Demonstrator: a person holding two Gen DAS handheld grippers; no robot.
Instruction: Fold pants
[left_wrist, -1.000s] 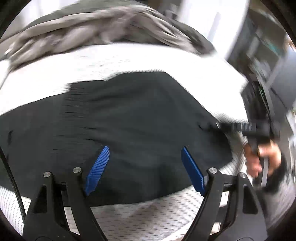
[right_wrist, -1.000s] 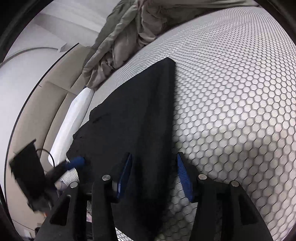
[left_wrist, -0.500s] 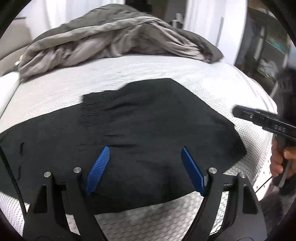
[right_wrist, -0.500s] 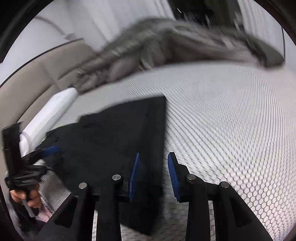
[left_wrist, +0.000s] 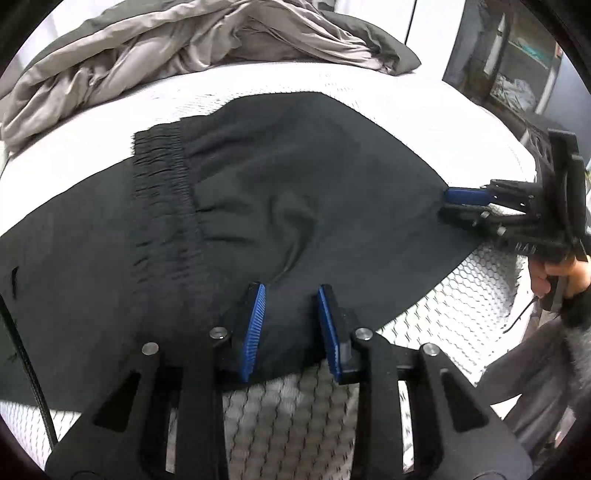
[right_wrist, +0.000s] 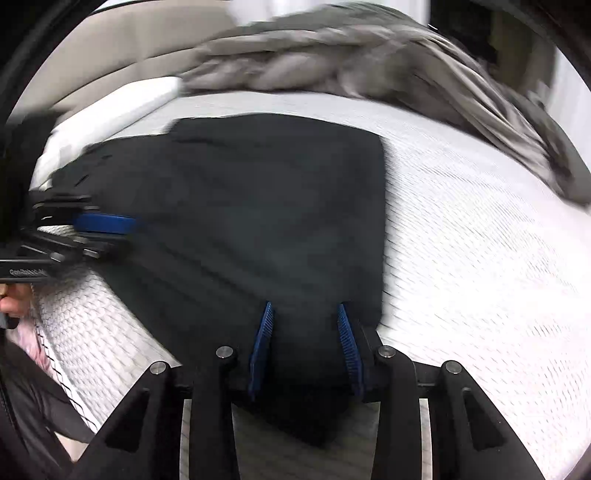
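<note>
Black pants (left_wrist: 280, 206) lie folded over on a white honeycomb-patterned mattress (left_wrist: 480, 291), the ribbed waistband (left_wrist: 162, 184) left of the middle. My left gripper (left_wrist: 291, 295) is half open, its blue pads straddling the near edge of the cloth. My right gripper (left_wrist: 454, 201) shows at the right edge of the pants, jaws stacked around the cloth edge. In the right wrist view the pants (right_wrist: 258, 206) lie ahead; the right gripper (right_wrist: 306, 314) is partly open with the fabric corner between its pads. The left gripper (right_wrist: 110, 225) shows at the left.
A crumpled grey duvet (left_wrist: 177, 48) is heaped along the far side of the bed, also in the right wrist view (right_wrist: 351, 55). A white pillow (right_wrist: 122, 103) and beige headboard (right_wrist: 129, 33) lie at the left. Shelving (left_wrist: 517, 59) stands beyond the bed's right side.
My left gripper's jaws have narrowed from wide open and moved onto the near pants edge. My right gripper has swung round to the pants' right edge and opened somewhat wider around the corner.
</note>
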